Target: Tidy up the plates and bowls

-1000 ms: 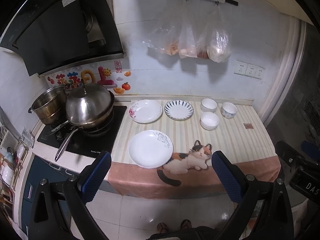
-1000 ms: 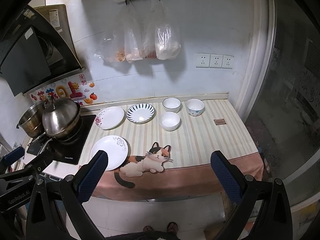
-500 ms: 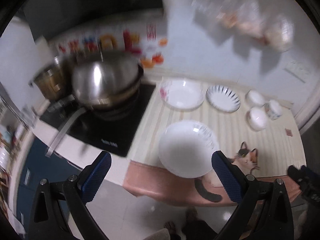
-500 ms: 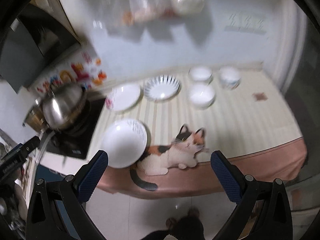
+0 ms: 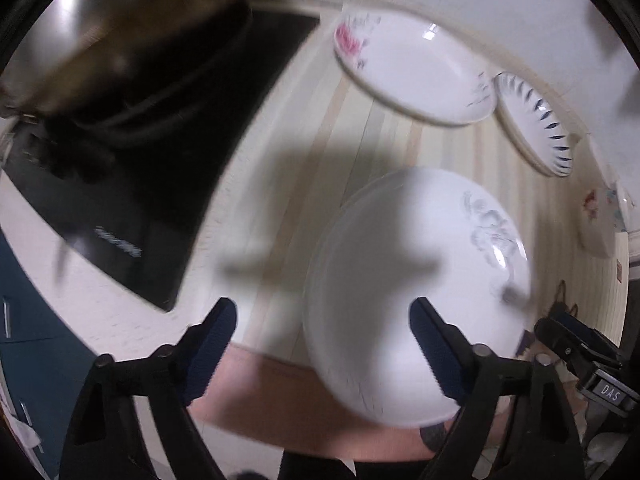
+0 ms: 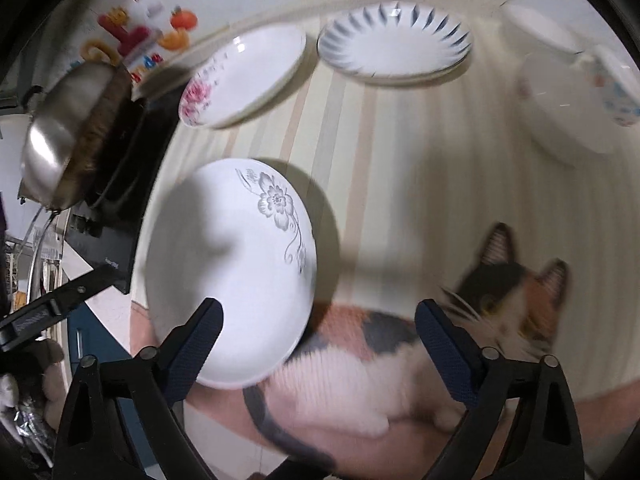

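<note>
A white plate with a grey flower [image 5: 412, 280] [image 6: 232, 268] lies at the counter's front edge. My left gripper [image 5: 324, 344] is open just above its left edge, and my right gripper [image 6: 318, 340] is open over its right edge. A pink-flower plate [image 5: 408, 68] [image 6: 244, 74] and a blue-striped plate [image 5: 536, 120] [image 6: 394, 46] lie behind it. White bowls [image 6: 568, 100] stand at the far right, one with a floral print [image 5: 598, 216].
A steel wok with lid [image 5: 92, 20] [image 6: 68, 128] sits on a black induction hob [image 5: 132, 176] at the left. The striped counter cloth [image 6: 440, 184] has a calico cat print [image 6: 440, 332]. The other gripper's body shows at the view edges [image 5: 592, 364] [image 6: 48, 308].
Both grippers have moved fast down and forward to the counter, close over the front white plate. The views are blurred by motion. Both stay open.
</note>
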`<state>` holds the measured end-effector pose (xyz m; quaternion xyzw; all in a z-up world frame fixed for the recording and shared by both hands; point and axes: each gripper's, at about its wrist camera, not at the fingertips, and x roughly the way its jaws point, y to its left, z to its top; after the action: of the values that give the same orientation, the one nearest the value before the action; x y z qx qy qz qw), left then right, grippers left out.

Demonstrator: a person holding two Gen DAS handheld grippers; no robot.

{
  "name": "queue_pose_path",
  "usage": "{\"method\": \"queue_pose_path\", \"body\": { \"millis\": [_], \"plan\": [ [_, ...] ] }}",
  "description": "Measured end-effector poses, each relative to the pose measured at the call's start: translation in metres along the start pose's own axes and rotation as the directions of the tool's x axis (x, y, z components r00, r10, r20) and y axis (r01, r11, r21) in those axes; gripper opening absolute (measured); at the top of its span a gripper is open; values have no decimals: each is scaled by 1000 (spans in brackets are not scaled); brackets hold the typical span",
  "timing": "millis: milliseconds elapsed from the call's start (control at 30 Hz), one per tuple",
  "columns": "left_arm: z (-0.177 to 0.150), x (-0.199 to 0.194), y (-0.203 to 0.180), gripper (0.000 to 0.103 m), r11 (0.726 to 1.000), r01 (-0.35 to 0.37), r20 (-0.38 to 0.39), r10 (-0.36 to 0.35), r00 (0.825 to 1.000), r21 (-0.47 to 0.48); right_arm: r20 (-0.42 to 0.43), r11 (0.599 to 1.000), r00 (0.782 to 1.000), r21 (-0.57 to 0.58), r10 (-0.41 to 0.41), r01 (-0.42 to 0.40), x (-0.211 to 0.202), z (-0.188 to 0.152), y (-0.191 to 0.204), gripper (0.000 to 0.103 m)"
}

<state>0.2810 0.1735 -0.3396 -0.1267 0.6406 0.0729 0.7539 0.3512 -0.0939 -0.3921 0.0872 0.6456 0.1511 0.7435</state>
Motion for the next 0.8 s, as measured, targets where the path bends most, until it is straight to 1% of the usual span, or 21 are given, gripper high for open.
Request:
{"method": "queue_pose_path", "body": {
  "millis": [67, 100, 133, 167, 200, 233, 267, 333, 367, 400, 433, 533, 633, 800],
  "plan": [
    [7, 16, 1, 77, 1000, 1, -35, -1, 999, -5, -43, 1000, 999, 0, 24, -24, 19, 7, -2, 87],
    [9, 23, 1, 71, 1000, 3, -53, -3, 999, -2, -62, 999, 997, -1, 37, -37, 27, 11, -1, 81],
    [11, 29, 1, 67, 1000, 2, -66, -2, 998, 0, -80, 999, 995, -1, 53, -53, 35, 14, 0, 72],
    [12, 35, 0, 58, 1000, 6, -83, -5, 997, 7, -100, 998, 993, -1, 62, -63, 43, 17, 0, 68],
    [12, 38, -1, 48, 1000, 7, -95, -5, 996, 17, -115, 997, 991, 1, 73, -73, 49, 20, 0, 62],
    [11, 41, -2, 43, 1000, 4, -102, -1, 995, 28, -126, 996, 988, 0, 84, -85, 55, 21, 1, 53],
    [11, 43, -4, 40, 999, 4, -109, 0, 994, 42, -135, 996, 987, -5, 84, -86, 59, 23, 2, 47],
    [9, 44, -6, 38, 998, 18, -109, -12, 994, 52, -138, 996, 987, -29, 79, -84, 64, 25, 8, 27],
    [8, 43, -7, 38, 998, 11, -106, -5, 994, 57, -139, 996, 987, -37, 76, -82, 66, 26, 11, 22],
    [8, 43, -9, 38, 998, 6, -105, 1, 995, 58, -144, 995, 985, -37, 91, -98, 68, 27, 12, 16],
    [6, 42, -9, 38, 998, 5, -104, 1, 995, 55, -150, 994, 984, -34, 100, -106, 69, 28, 13, 16],
    [2, 37, -10, 38, 999, -4, -111, 10, 994, 53, -144, 994, 985, -44, 92, -99, 70, 30, 12, 16],
    [-1, 29, -15, 38, 997, -15, -103, 22, 994, 73, -156, 994, 983, -33, 97, -104, 66, 28, 9, 16],
    [-11, 6, -38, 38, 994, 7, -82, 1, 997, 106, -159, 993, 981, -9, 115, -118, 49, 23, -8, 17]
  ]
}}
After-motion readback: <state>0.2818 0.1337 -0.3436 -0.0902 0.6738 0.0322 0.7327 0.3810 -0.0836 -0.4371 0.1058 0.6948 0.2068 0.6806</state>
